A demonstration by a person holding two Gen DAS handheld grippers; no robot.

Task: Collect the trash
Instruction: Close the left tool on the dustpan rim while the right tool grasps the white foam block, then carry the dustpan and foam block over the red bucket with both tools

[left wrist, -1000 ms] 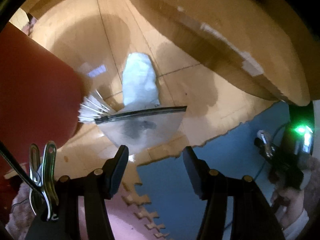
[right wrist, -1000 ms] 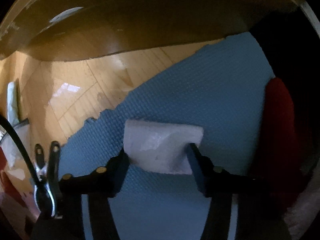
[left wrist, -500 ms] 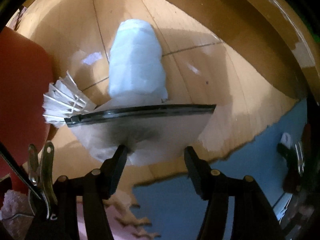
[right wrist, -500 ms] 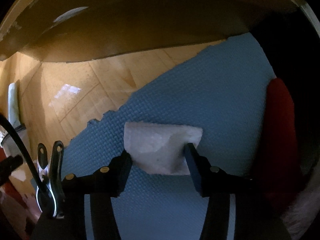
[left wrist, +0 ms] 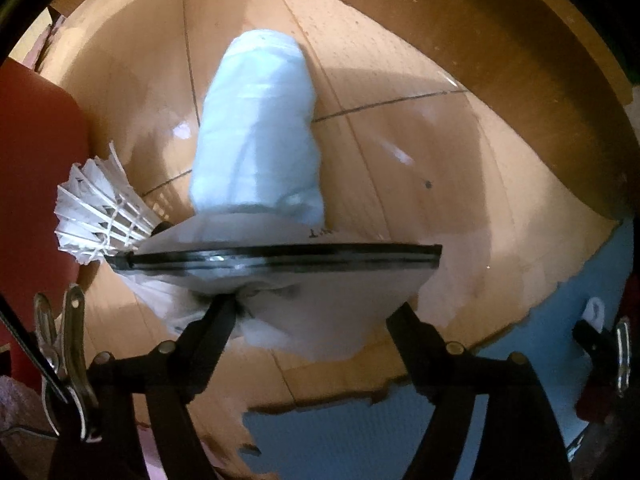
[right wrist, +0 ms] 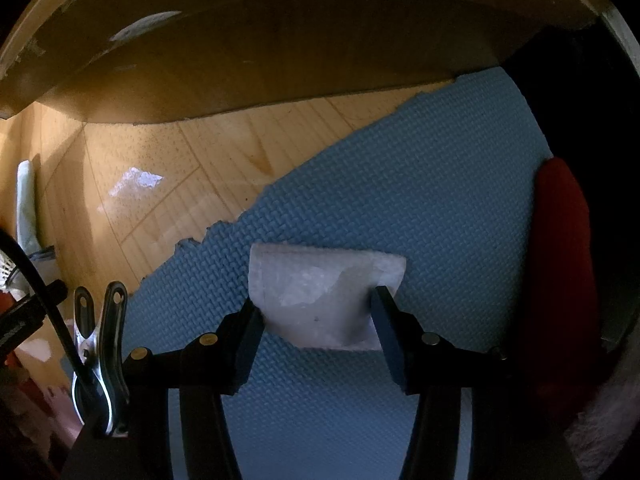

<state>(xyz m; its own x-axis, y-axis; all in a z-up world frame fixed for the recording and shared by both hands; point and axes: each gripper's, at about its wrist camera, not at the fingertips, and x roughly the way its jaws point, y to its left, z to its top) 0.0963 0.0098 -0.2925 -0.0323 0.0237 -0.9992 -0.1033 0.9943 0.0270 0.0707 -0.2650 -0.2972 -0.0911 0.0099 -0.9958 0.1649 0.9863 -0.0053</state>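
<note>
While the left tool points down at the wooden floor, its jaws — just opening, now wide — straddle a white bag with a black zip strip, closer than a second ago. Beside the bag lies a shuttlecock. On the blue mat, the right tool stands half-open around a clear plastic wrapper — pad contact unclear.

no text can be read. a few small dark marks sit on the white sheet at the left-wrist frame's centre, too small and blurred to make out.
</note>
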